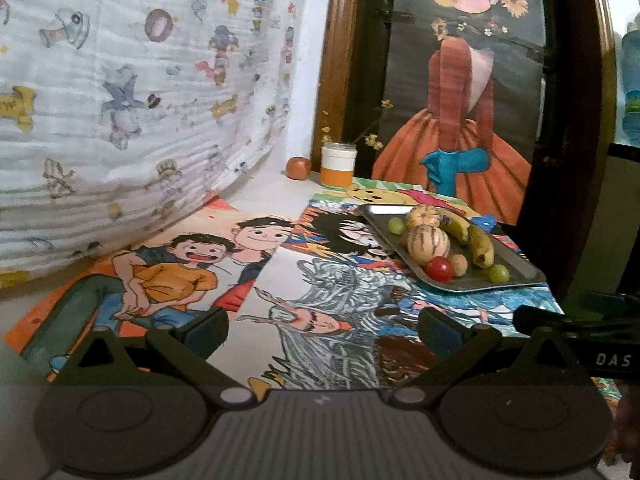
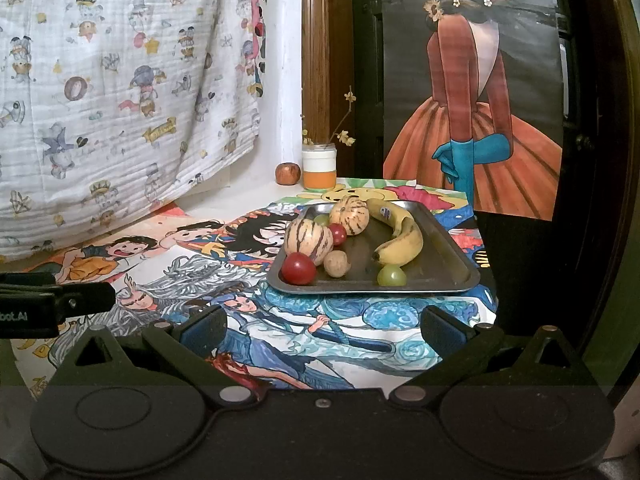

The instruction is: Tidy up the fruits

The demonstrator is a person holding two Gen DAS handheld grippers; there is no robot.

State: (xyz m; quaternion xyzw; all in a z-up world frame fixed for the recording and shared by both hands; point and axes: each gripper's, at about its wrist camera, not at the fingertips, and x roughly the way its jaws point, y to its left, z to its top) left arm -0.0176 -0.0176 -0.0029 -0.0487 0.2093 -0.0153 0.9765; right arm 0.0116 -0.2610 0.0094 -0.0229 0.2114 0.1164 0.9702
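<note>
Two tongs, left [image 1: 322, 330] and right [image 2: 322, 328], hover spread wide and empty above the worktop [image 1: 264, 196], near a tray [image 2: 440, 248]. On it lie a banana [image 2: 400, 236], two striped melons [image 2: 308, 238], red tomatoes [image 2: 298, 268], green grapes [image 2: 391, 276] and a walnut [image 2: 337, 264].

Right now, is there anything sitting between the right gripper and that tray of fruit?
Nothing visible. The right gripper is open, and between its fingers and the metal tray lies only flat painted paper. On the tray's near edge are a red cherry tomato, a walnut and a green grape.
</note>
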